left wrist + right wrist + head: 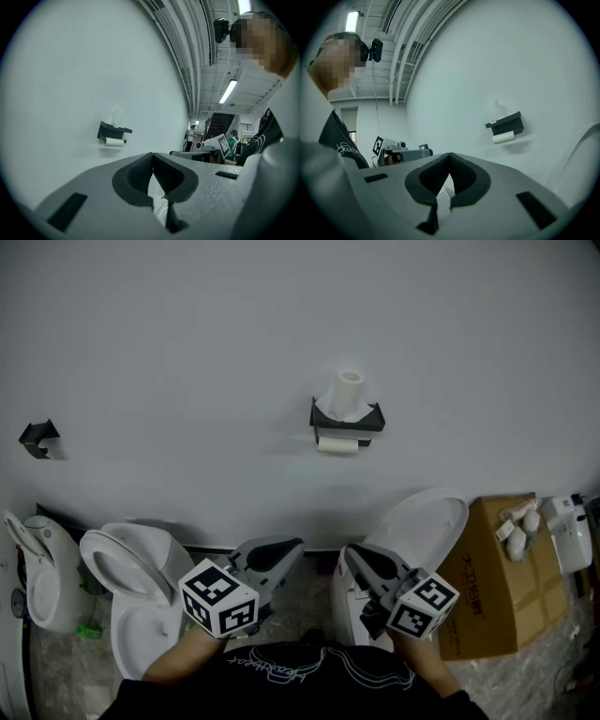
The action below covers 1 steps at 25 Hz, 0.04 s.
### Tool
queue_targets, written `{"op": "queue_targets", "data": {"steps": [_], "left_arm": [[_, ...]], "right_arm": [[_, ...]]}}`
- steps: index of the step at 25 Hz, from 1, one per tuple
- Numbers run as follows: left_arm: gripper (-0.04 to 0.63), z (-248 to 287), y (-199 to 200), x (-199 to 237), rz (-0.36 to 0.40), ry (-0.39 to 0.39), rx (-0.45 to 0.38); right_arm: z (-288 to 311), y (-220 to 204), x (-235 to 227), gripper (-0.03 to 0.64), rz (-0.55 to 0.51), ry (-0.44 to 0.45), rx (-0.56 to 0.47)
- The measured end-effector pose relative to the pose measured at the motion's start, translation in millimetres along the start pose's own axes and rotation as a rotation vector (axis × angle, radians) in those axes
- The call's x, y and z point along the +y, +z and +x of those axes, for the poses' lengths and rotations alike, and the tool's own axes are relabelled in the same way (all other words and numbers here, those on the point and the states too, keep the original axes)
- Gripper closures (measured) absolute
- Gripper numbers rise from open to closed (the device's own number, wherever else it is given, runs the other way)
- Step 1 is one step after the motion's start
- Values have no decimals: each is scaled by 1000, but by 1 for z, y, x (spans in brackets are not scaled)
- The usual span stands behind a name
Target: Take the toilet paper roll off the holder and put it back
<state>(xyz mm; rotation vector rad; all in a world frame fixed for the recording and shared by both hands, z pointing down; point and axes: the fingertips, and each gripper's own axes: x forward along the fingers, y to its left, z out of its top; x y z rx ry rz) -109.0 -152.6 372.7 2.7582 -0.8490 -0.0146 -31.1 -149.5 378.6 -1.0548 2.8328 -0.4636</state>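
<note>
A black holder point(348, 418) is fixed to the white wall. A white toilet paper roll point(337, 445) hangs across beneath it, and a second roll point(349, 388) stands upright on its top shelf. My left gripper point(294, 547) and right gripper point(350, 552) are held low and side by side, well short of the wall, both shut and empty. The left gripper view has the holder point(114, 131) and hanging roll point(114, 142) far off, above the shut left gripper point(153, 157). From the right gripper point(449, 156), the holder point(506, 123) and roll point(504, 137) are up to the right.
A toilet with its seat raised point(131, 582) stands below on the left, and another toilet's lid point(429, 521) on the right. A cardboard box point(492, 568) sits at the far right with white items point(520, 526) on it. A small black bracket point(39, 438) is on the wall at left.
</note>
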Motion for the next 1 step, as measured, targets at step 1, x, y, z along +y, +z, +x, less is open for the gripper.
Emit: {"op": "queue_targets", "data": {"steps": [1], "left_arm": [[591,-1,0,1,-3,-1,-1]], "right_arm": [[1,0,0,614,1,-1,-1]]}}
